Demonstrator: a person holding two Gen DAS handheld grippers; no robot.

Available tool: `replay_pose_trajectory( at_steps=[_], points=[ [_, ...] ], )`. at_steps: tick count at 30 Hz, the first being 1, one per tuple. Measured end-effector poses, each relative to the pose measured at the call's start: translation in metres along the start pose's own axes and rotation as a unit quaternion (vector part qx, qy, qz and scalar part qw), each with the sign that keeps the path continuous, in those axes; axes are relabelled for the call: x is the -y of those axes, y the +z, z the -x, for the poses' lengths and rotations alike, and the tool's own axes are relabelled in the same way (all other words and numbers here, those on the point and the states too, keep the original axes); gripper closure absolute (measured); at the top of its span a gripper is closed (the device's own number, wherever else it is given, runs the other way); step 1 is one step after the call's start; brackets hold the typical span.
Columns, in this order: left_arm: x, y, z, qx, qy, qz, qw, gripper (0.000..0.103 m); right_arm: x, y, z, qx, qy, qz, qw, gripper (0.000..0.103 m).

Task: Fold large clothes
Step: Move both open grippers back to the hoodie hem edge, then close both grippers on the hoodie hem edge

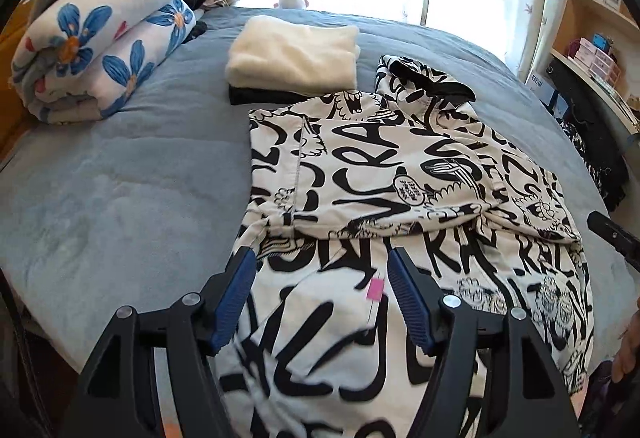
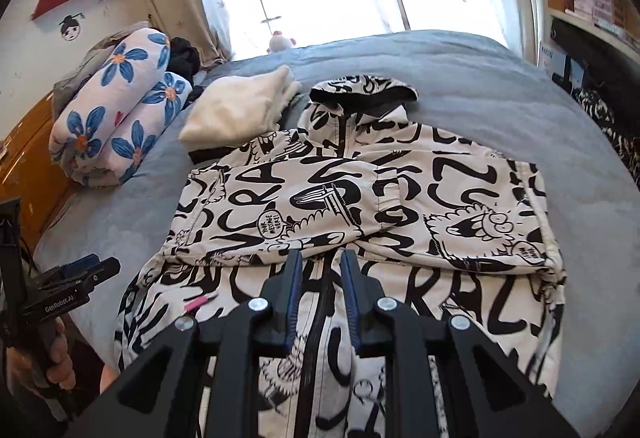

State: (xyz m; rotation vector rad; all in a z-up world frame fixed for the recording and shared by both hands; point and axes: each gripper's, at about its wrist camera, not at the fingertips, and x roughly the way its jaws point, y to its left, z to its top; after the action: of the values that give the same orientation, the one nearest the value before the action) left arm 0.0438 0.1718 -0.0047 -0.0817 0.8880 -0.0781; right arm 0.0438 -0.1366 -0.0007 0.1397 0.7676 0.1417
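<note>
A white hoodie with black graffiti print (image 1: 400, 165) (image 2: 360, 197) lies flat on the blue bed cover (image 1: 120, 177) (image 2: 480, 101). Its hood (image 2: 360, 93) points toward the window, and both sleeves are folded across the chest. A pink tag (image 1: 375, 288) shows on the near part. My left gripper (image 1: 320, 258) hovers open over the hoodie's near left part, with nothing between its blue pads. My right gripper (image 2: 322, 258) hangs above the zipper line, jaws slightly apart and holding nothing. Each gripper also shows in the other view: the left gripper (image 2: 88, 270) and the right gripper (image 1: 612, 234).
A folded cream fleece (image 1: 296, 49) rests on a black garment (image 1: 260, 95) just beyond the hoodie. A rolled floral quilt (image 1: 96, 33) lies at the far left. Shelves (image 1: 592, 17) and dark clutter stand to the right. A hand (image 2: 60, 358) grips the left handle.
</note>
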Motion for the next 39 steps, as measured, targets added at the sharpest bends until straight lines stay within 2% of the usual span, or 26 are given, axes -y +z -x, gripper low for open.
replay_pose_trajectory(
  at_steps=[8,16,20,26,30,39],
  points=[
    [-0.009,-0.031,0.033,0.011,0.015,-0.004,0.9998,0.033,-0.003,-0.026,0.033,0.011,-0.006,0.022,1.0,0.083],
    [-0.021,-0.064,0.031,-0.024,0.021,-0.019,0.9993,0.033,0.009,-0.063,0.046,-0.005,0.005,0.024,1.0,0.083],
    [-0.032,-0.08,0.025,-0.045,0.019,-0.005,0.9988,0.033,0.02,-0.081,0.053,-0.016,0.005,0.015,1.0,0.076],
    [-0.043,-0.093,0.018,-0.057,0.02,0.012,0.9981,0.033,0.044,-0.093,0.063,-0.027,-0.011,-0.008,1.0,0.073],
    [-0.046,-0.098,0.012,-0.063,0.024,0.009,0.9977,0.033,0.062,-0.102,0.068,-0.031,-0.026,-0.022,0.999,0.057],
    [-0.048,-0.115,-0.011,-0.103,0.021,0.008,0.9945,0.033,0.101,-0.125,0.063,-0.069,-0.065,-0.043,0.995,0.057]
  ],
)
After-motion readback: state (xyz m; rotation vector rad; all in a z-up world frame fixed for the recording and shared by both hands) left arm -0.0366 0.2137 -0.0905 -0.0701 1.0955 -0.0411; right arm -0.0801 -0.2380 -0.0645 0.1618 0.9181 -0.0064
